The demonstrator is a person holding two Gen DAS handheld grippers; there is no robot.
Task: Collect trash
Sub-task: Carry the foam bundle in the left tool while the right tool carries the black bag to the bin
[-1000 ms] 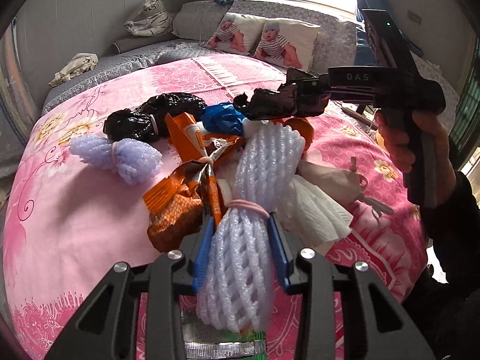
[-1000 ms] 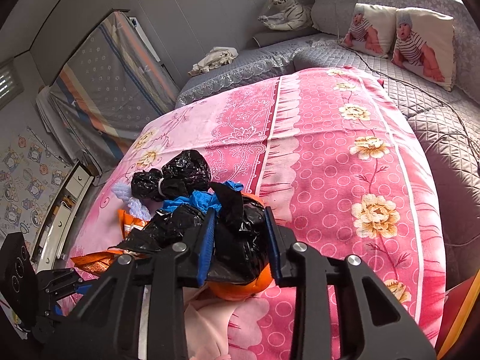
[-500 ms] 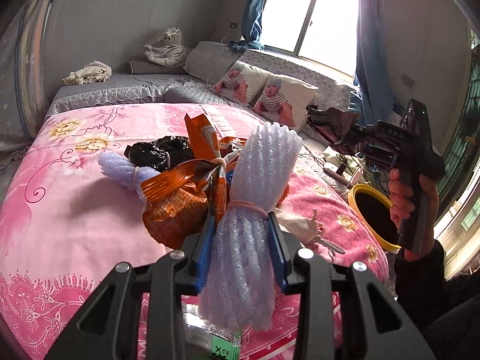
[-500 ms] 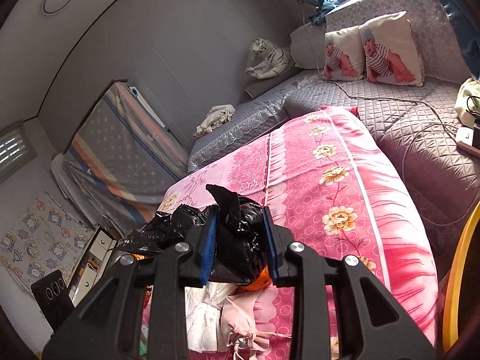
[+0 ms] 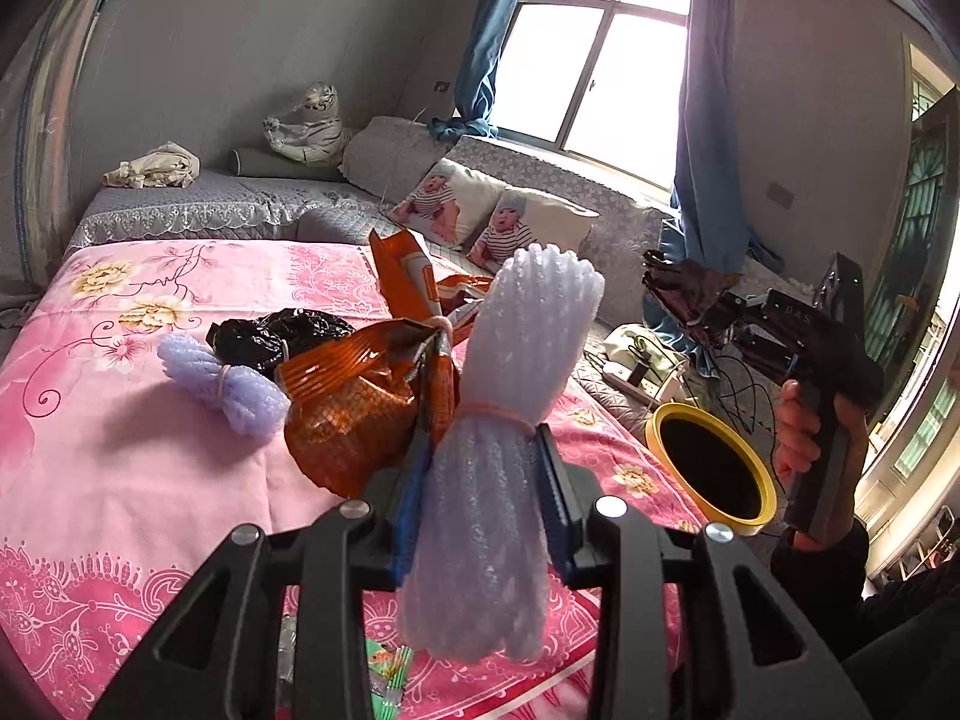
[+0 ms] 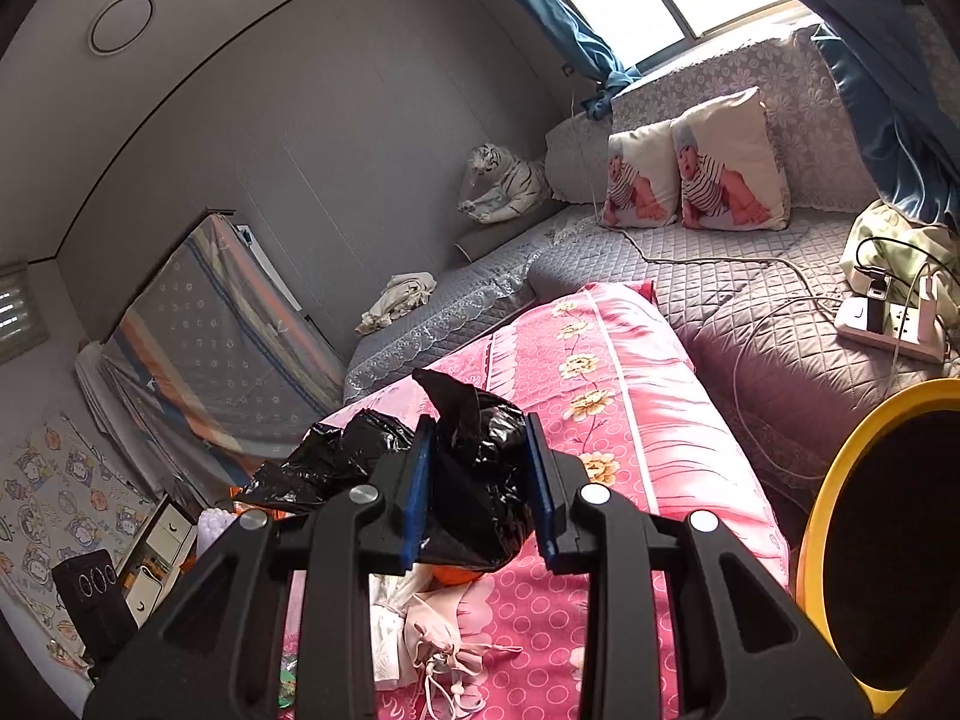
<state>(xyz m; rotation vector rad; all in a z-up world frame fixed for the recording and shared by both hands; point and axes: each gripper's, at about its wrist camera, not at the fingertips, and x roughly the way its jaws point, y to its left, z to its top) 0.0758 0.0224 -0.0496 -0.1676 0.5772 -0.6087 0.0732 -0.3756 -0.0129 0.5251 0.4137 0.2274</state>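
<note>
You had both loads up off the bed (image 5: pixel 180 480) and neither yet dropped. Your left gripper (image 5: pixel 480 498) had its jaws clamped on the white foam net (image 5: pixel 516 372), pinched just below its rubber band; your right gripper (image 6: pixel 477 480) had its jaws closed on a black bag (image 6: pixel 480 468), and in the left view it hung out past the bed's edge at about 3 o'clock. The bin (image 5: pixel 714 462), yellow-rimmed and dark inside, stood on the floor at about 4 o'clock in the left view and filled the 4 o'clock corner of the right view, so I judge the black bag was close to its drop and the foam net had farther to go. Left on the bed were a purple foam net (image 5: pixel 222 378), a second black bag (image 5: pixel 276 330) behind it, an orange wrapper (image 5: pixel 360 408), and, in the right view, white tissue and a pale pouch (image 6: pixel 444 630) under the jaws. The way to the bin looked open, but a power strip (image 6: pixel 888 324) with trailing cables lay on the grey quilt just beyond the rim, and the gap between bed edge and bin was narrow.
</note>
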